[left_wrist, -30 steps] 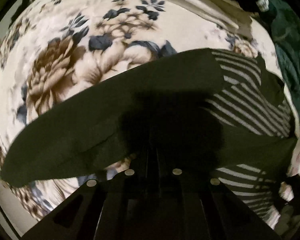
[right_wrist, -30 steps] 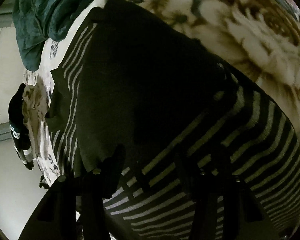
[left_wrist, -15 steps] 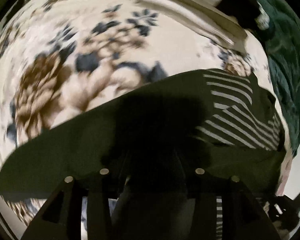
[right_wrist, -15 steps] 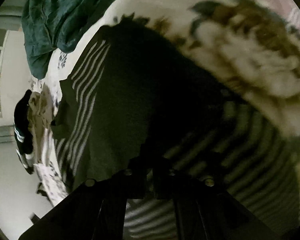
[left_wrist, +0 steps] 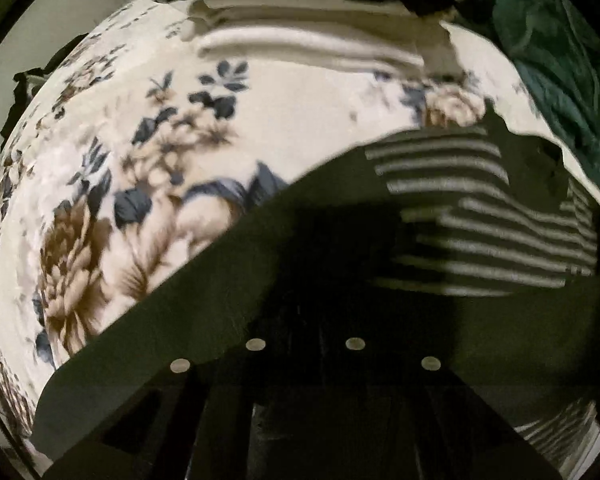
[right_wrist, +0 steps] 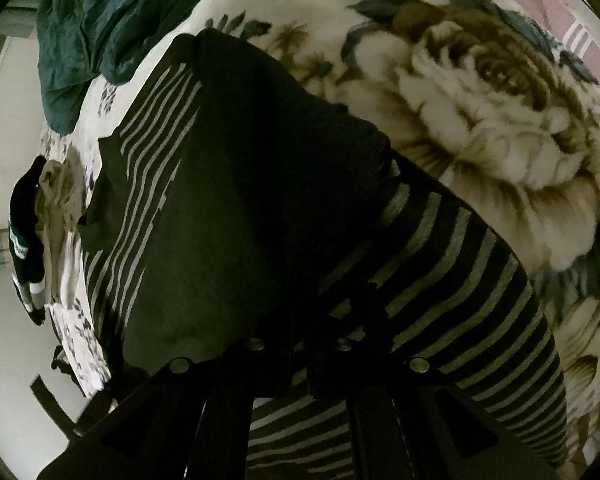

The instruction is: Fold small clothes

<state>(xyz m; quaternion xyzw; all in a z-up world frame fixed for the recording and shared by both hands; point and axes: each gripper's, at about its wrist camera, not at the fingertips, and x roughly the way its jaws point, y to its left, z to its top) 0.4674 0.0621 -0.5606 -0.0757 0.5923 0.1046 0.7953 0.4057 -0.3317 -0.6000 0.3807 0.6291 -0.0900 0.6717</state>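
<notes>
A dark garment with grey-striped panels (left_wrist: pixel 480 220) lies on a floral blanket (left_wrist: pixel 260 120). In the left wrist view its plain dark part (left_wrist: pixel 204 304) runs from lower left to upper right, and my left gripper (left_wrist: pixel 304 344) is shut on its near edge. In the right wrist view the same garment (right_wrist: pixel 240 220) fills the middle, with stripes on both sides. My right gripper (right_wrist: pixel 300 352) is shut on the garment's near edge, with dark cloth pinched between the fingers.
A teal cloth (right_wrist: pixel 100 28) lies bunched at the bed's far corner and also shows in the left wrist view (left_wrist: pixel 560 80). Folded cream cloth (left_wrist: pixel 300 44) and a black item with white marks (right_wrist: pixel 26 240) lie at the bed's edge.
Both grippers opened and then shut again on the garment's near edge. The left view has pulled back, so more blanket and the far clothes show. The garment has shifted slightly.
</notes>
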